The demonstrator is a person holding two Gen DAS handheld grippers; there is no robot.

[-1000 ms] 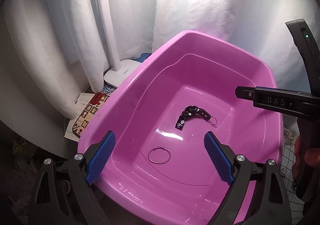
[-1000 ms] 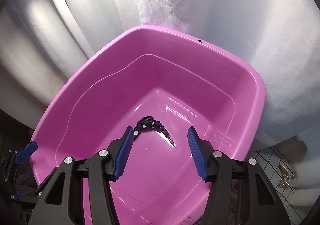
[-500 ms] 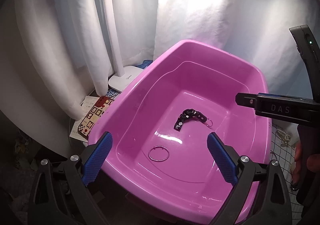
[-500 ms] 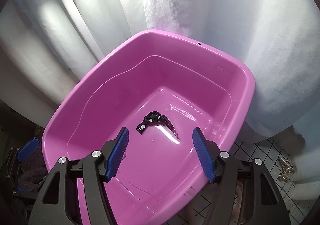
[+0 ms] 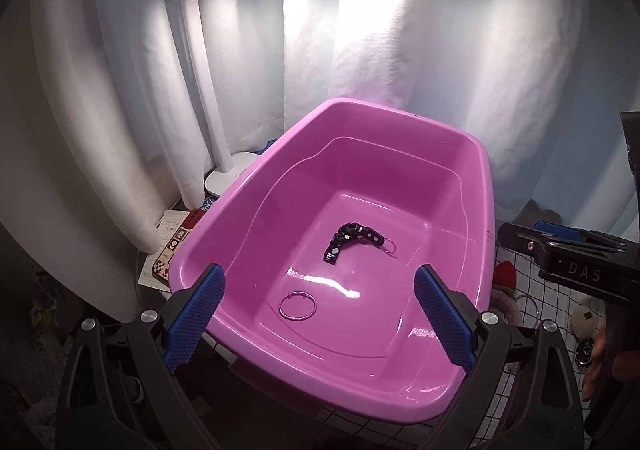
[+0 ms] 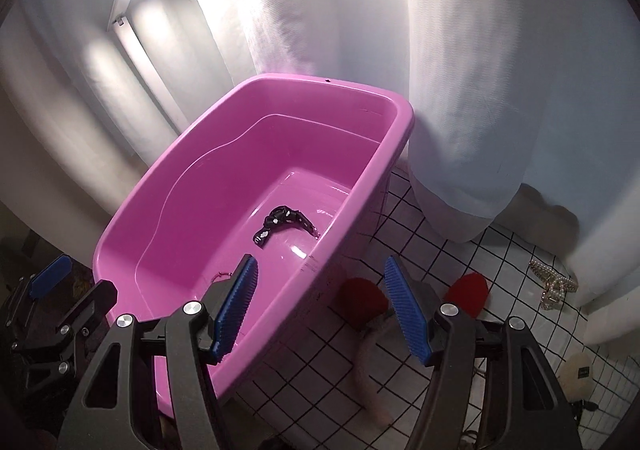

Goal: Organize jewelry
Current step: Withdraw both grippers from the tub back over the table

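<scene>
— Nearest to us, what are the two grippers doing?

— Both hang above the table with nothing in them. The left gripper (image 5: 316, 314) has its blue pads spread wide over the near end of the pink tub (image 5: 400, 406). The right gripper (image 6: 320, 310) stands about two-thirds open, straddling the tub's right wall, one pad over the basin and one over the gridded white cloth (image 6: 440, 242).

— And the jewelry?

— On the tub floor, close to the near end, lies a thin ring (image 5: 297, 305). Further in sits a black dotted band (image 5: 354, 240), curved, with a small metal loop at its right end.

— Anything outside the tub?

— To its right, on the cloth, two red pieces (image 6: 468, 288) and, further off, a pearl strand (image 6: 554, 282) near the white drape (image 6: 480, 70). Behind the tub's left side stands a white lamp (image 5: 208, 122), lit.
</scene>
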